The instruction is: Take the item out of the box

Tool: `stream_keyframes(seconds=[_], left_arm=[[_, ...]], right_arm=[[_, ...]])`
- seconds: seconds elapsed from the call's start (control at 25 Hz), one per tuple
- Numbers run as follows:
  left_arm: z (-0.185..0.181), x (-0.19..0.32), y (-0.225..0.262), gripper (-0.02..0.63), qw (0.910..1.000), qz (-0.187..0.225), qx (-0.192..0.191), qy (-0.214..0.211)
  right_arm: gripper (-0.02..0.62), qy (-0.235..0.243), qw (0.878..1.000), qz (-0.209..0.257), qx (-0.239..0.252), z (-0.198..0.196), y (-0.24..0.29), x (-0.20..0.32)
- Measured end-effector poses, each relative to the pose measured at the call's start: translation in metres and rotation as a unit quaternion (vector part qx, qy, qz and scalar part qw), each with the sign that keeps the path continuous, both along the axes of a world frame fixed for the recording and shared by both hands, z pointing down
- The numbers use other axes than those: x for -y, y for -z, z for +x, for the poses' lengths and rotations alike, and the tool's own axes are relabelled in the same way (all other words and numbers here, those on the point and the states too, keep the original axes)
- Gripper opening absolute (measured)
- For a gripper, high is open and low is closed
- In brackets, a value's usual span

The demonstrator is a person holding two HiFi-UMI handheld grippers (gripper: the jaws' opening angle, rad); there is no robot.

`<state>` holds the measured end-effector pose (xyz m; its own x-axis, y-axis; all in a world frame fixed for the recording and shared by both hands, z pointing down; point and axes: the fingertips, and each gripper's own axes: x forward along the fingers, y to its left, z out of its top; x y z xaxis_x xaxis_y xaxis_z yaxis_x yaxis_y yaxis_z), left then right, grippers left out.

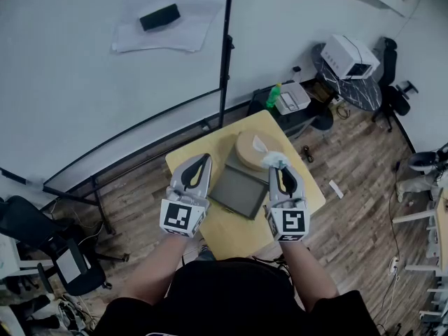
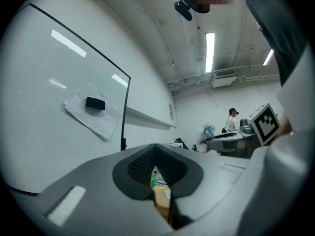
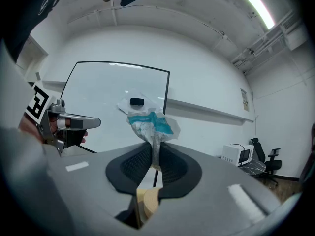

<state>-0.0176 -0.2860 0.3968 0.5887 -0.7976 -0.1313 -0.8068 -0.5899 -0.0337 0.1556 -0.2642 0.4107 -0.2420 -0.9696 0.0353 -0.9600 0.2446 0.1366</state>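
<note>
A round wooden box [image 1: 253, 148] stands at the far side of a small yellow table [image 1: 231, 231], next to a flat grey lid or tray [image 1: 240, 190]. My right gripper [image 1: 278, 168] is held up above the box's right edge. It is shut on the twisted neck of a crumpled white and teal packet [image 3: 150, 124], which sticks up out of the right gripper [image 3: 155, 162]. The same packet [image 1: 274, 160] shows at the jaw tips. The box [image 3: 146, 200] lies below. My left gripper [image 1: 202, 159] hovers over the table's left side, and its jaws [image 2: 156, 177] are shut and hold nothing.
Behind the table is a whiteboard with a black eraser [image 1: 159, 17] on a sheet of paper, and its dark post [image 1: 225, 54]. A green bottle [image 1: 273, 95] and a bin stand behind the table. A microwave [image 1: 350, 56] sits on a round table at the right. Office chairs stand around.
</note>
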Motion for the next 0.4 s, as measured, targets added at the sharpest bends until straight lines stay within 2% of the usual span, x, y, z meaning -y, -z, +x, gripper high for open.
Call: stream_keyframes(seconds=[0.4], left_arm=[[0.0028,-0.0015,0.0015,0.0,1.0,0.001,-0.006,0.001]], right_arm=[[0.049,-0.003,1.0,0.007,0.005,0.0024,0.0037,-0.0029]])
